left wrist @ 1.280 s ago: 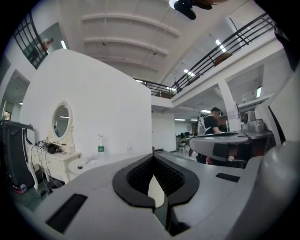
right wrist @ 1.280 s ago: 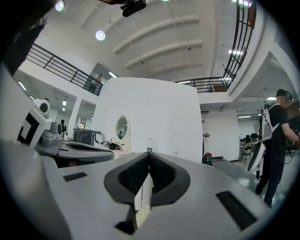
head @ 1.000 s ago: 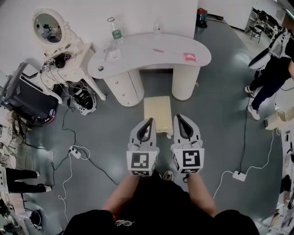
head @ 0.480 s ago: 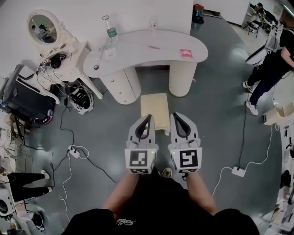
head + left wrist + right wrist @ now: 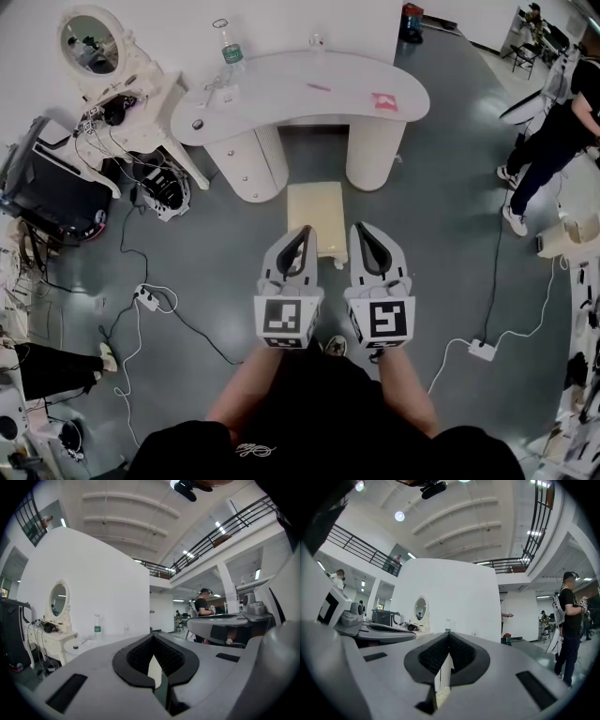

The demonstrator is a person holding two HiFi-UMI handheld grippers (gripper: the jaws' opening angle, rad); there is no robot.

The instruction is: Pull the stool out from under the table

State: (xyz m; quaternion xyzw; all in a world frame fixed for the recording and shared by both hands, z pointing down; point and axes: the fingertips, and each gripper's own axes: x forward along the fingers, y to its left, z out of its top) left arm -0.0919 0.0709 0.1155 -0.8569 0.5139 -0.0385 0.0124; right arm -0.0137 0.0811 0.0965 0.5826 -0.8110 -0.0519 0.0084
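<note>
A glossy grey floor [image 5: 441, 234] spreads across a big white-walled room. At centre frame the left gripper [image 5: 306, 232] and right gripper [image 5: 359, 228] are held side by side, both with jaws closed together and nothing in them. Just beyond their tips the pale stool [image 5: 316, 211] stands on the floor, in front of the gap between the two legs of the curved white table [image 5: 309, 89]. A bottle [image 5: 230, 52] stands at the table's left end. A mirrored dresser [image 5: 94, 42] and trailing cables [image 5: 145, 298] crowd the left side, and a person [image 5: 553, 141] stands at the right edge.
</note>
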